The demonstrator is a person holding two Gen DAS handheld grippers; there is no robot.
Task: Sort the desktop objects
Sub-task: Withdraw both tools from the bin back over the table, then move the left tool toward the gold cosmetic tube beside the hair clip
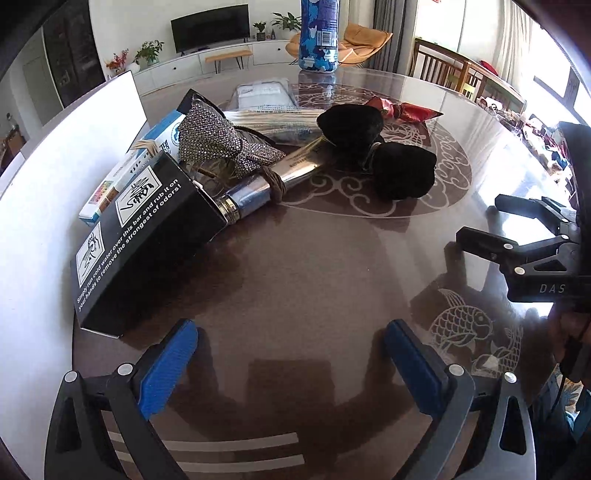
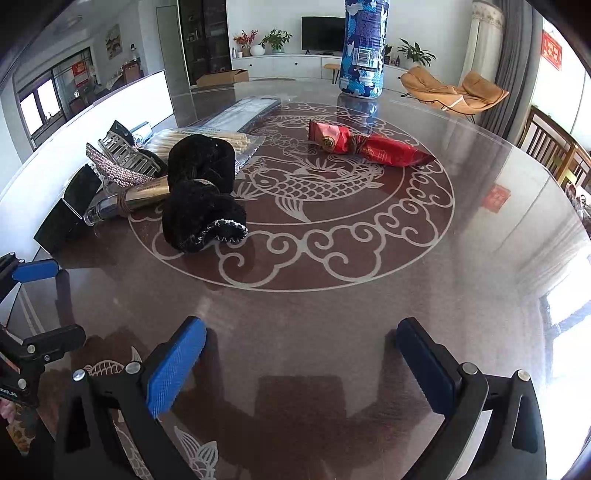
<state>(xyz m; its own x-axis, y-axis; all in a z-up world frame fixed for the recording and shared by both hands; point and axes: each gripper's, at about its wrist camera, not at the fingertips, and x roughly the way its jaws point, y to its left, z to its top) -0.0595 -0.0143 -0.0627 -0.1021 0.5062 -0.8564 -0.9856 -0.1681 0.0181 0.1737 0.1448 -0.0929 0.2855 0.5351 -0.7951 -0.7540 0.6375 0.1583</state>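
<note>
At the left of the left wrist view, a black box lies flat on the table, its long axis running from the lower left up toward the centre. White print on it reads "Simply run cold water over this bar and rub it on your hands to remove the strongest of odors!". Behind it a blue and white carton carries characters too small to read. A rhinestone bow clip rests on the heap, and a metallic tube with a cord round it points out of the pile toward the upper right. Just right of the tube sits a black velvet bow, and beyond it a red snack packet. A blue patterned bottle stands upright at top centre; its barcode label shows, but no word is legible.

The left claw hovers low over bare table with its blue pads spread wide and nothing between them. The right claw is likewise spread and empty; from the left camera its body shows the letters "DAS".

The heap lies ahead and to the left of both claws, so the left claw is judged nearer to the black box, while the red packet, lying crosswise ahead, suits the right.
</note>
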